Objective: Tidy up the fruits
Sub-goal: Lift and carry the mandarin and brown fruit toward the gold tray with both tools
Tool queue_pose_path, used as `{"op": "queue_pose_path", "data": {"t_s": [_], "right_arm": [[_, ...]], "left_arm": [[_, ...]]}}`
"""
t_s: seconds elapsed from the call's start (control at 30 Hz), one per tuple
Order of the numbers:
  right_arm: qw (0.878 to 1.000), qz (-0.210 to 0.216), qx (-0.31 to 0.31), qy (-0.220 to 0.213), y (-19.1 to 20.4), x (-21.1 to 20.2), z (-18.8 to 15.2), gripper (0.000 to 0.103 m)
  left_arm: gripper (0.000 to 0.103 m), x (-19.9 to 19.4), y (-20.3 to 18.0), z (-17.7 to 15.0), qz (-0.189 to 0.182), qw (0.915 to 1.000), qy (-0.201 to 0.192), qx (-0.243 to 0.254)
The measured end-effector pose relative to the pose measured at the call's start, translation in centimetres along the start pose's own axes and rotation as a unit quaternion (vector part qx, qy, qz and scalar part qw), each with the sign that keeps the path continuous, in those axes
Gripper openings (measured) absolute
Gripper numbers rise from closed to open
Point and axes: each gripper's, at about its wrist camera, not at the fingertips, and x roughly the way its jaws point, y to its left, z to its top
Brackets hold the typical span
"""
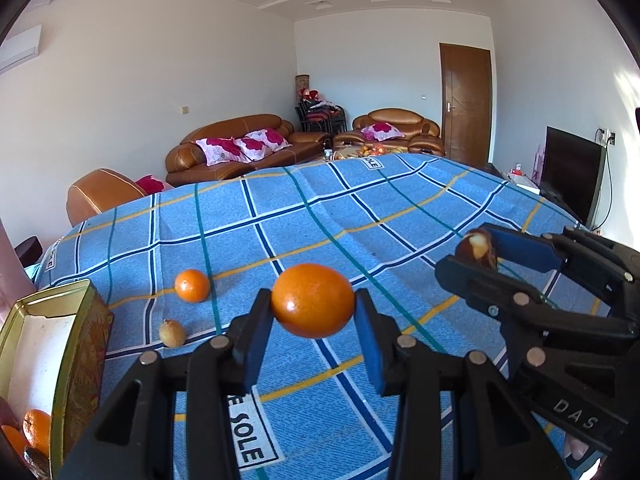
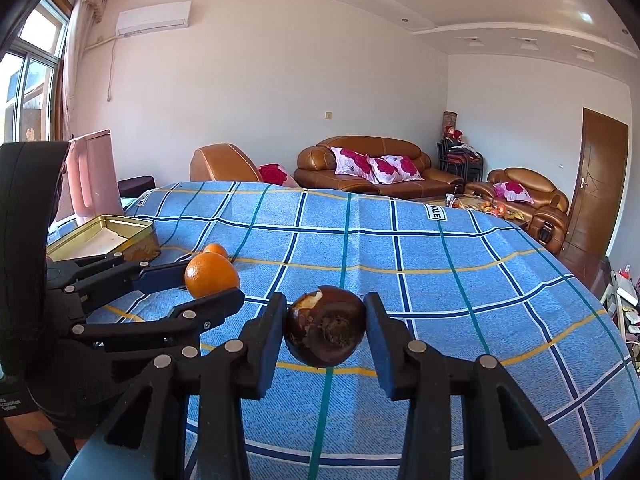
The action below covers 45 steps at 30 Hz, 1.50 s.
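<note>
- Left wrist view: left gripper (image 1: 314, 308) has its jaws clamped on an orange (image 1: 313, 300), one blue pad on each side; the fruit is held above the table (image 1: 360, 216).
- Same view: right gripper (image 1: 478, 249) enters from the right, jaws clamped on a dark brown fruit (image 1: 477, 248) with a pale broken patch in its skin.
- Table surface: covered by a blue checked cloth (image 1: 280, 232) with navy, teal, white and yellow lines and a printed "SOLE" label; creases run across it.
- On the cloth, left of the held orange: a smaller orange (image 1: 192, 285) and, nearer the camera, a small tan fruit (image 1: 172, 333). The two lie apart.
- Far left edge: an open gold tin box (image 1: 72, 344), pale inside. Just beside it at the frame's bottom corner, more oranges (image 1: 36, 430); what they rest in cannot be told.
- Right wrist view: the dark fruit (image 2: 325, 326) sits between the right gripper's (image 2: 326, 328) pads, raised over the cloth. The left gripper (image 2: 200, 284) with its orange (image 2: 211, 275) lies to the left, the tin (image 2: 104, 236) behind it.
- Room: white walls, recessed ceiling lights, brown leather sofas (image 2: 376, 172) with pink floral cushions, a wooden door (image 2: 600, 188), a wall air conditioner (image 2: 154, 18), a curtained window (image 2: 28, 80), and a dark TV screen (image 1: 572, 172).
</note>
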Motion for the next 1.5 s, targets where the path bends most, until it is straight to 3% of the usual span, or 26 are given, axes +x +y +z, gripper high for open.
{"op": "queue_pose_path", "data": {"t_s": [1.5], "right_arm": [[0.994, 0.073, -0.08, -0.015, 10.9, -0.2, 0.8, 0.042]], "left_arm": [[0.043, -8.5, 9.0, -3.7, 0.087, 0.9926, -0.064, -0.055]]}}
